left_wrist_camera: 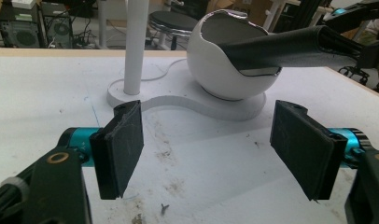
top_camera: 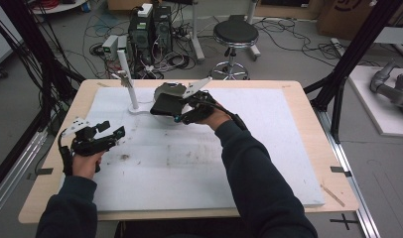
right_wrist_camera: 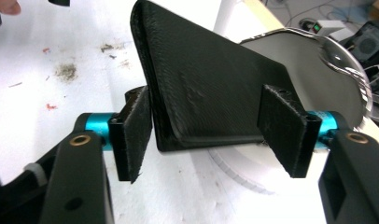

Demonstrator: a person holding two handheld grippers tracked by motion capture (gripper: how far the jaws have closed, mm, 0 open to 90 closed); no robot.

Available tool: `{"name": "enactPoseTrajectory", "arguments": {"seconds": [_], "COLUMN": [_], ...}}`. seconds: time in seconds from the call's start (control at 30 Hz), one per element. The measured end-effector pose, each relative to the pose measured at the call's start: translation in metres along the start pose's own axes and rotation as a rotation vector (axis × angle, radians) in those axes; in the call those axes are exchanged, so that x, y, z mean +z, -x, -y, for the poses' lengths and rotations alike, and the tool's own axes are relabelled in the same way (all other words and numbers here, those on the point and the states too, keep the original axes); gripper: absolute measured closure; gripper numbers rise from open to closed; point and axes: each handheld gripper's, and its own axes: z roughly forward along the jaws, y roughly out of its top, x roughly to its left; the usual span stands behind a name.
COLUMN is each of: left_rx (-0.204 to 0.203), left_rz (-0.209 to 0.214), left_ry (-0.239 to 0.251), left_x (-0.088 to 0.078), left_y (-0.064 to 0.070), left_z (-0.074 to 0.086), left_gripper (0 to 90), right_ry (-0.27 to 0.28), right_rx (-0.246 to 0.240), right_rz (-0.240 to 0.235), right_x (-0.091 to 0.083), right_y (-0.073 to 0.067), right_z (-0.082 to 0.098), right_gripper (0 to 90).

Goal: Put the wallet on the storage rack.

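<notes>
A flat black textured wallet (top_camera: pixel 165 104) (left_wrist_camera: pixel 290 46) (right_wrist_camera: pixel 201 79) lies tilted across the rim of a white bowl-shaped holder (top_camera: pixel 170 89) (left_wrist_camera: pixel 225 79) (right_wrist_camera: pixel 313 56). One end of it sits in the bowl and the other sticks out toward my right gripper (top_camera: pixel 181 109) (right_wrist_camera: pixel 206 126). The right jaws stand wide, one on each side of the wallet's near end, and neither pad clearly presses on it. My left gripper (top_camera: pixel 117 134) (left_wrist_camera: pixel 211 149) hovers low at the table's left, open and with nothing between its jaws, pointed at the holder.
The bowl shares a white base (left_wrist_camera: pixel 178 100) with an upright white post (top_camera: pixel 127 79) (left_wrist_camera: pixel 136 46). A white mat (top_camera: pixel 214 158) with dirt specks covers the wooden table. Beyond the far edge are a black stool (top_camera: pixel 234 34), computer towers (top_camera: pixel 150 29) and cables.
</notes>
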Motion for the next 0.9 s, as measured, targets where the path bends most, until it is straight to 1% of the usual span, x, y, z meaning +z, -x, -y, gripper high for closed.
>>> {"name": "enactPoseTrajectory", "arguments": {"seconds": [0.1,0.17,0.2,0.23,0.27,0.3,0.33,0.37,0.4,0.43,0.47,0.5,0.53,0.6,0.63,0.7,0.77,0.83,0.9], "left_rx": [0.004,0.006,0.006,0.007,0.005,0.006,0.008,0.01,0.015,0.016,0.019,0.023,0.027,0.033,0.035,0.038,0.042,0.047,0.054], "left_rz": [0.002,0.001,0.002,0.002,0.003,0.002,0.003,0.004,0.008,0.011,0.011,0.011,0.012,0.018,0.019,0.022,0.025,0.027,0.03], "left_ry": [-0.003,-0.005,-0.005,-0.006,-0.007,-0.006,-0.007,-0.008,-0.01,-0.01,-0.012,-0.016,-0.014,-0.012,-0.015,-0.014,-0.017,-0.02,-0.023], "left_x": [0.0,0.0,0.0,0.001,0.001,0.001,0.001,0.002,0.002,0.003,0.003,0.004,0.004,0.005,0.005,0.007,0.009,0.009,0.009], "left_y": [0.0,0.0,0.0,0.0,0.0,0.0,0.001,0.001,0.002,0.002,0.003,0.004,0.005,0.006,0.006,0.008,0.009,0.01,0.012], "left_z": [0.0,0.0,0.0,0.0,0.0,0.001,0.001,0.001,0.001,0.001,0.001,0.001,0.001,0.001,0.001,0.002,0.002,0.001,0.001], "left_gripper": [25.7,25.7,25.7,25.7,25.7,25.7,25.7,25.7,25.7,25.7,25.7,25.7,25.7,25.7,25.7,25.6,25.2,25.2,25.2], "right_ry": [0.007,0.039,0.045,0.048,0.027,0.023,0.05,0.069,0.043,0.053,0.074,0.071,0.079,0.091,0.104,0.117,0.117,0.123,0.124], "right_rx": [0.037,0.054,0.07,0.07,0.096,0.125,0.139,0.13,0.145,0.16,0.171,0.191,0.2,0.236,0.261,0.298,0.339,0.378,0.406], "right_rz": [0.018,0.035,0.048,0.063,0.064,0.079,0.099,0.121,0.139,0.164,0.177,0.19,0.218,0.252,0.284,0.327,0.37,0.399,0.417], "right_x": [-0.014,-0.026,-0.033,-0.04,-0.047,-0.054,-0.062,-0.069,-0.077,-0.085,-0.093,-0.1,-0.108,-0.121,-0.129,-0.141,-0.151,-0.158,-0.162], "right_y": [0.001,0.002,0.001,0.002,0.003,0.003,0.003,0.003,0.002,0.0,-0.001,-0.002,-0.004,-0.006,-0.008,-0.011,-0.015,-0.02,-0.025], "right_z": [0.008,0.016,0.021,0.026,0.029,0.034,0.041,0.048,0.053,0.061,0.069,0.077,0.086,0.102,0.114,0.134,0.153,0.17,0.185], "right_gripper": [32.1,32.2,31.8,29.9,27.3,25.9,26.0,26.0,25.8,25.6,25.5,25.0,24.7,22.6,21.9,21.9,21.8,21.7,21.7]}}
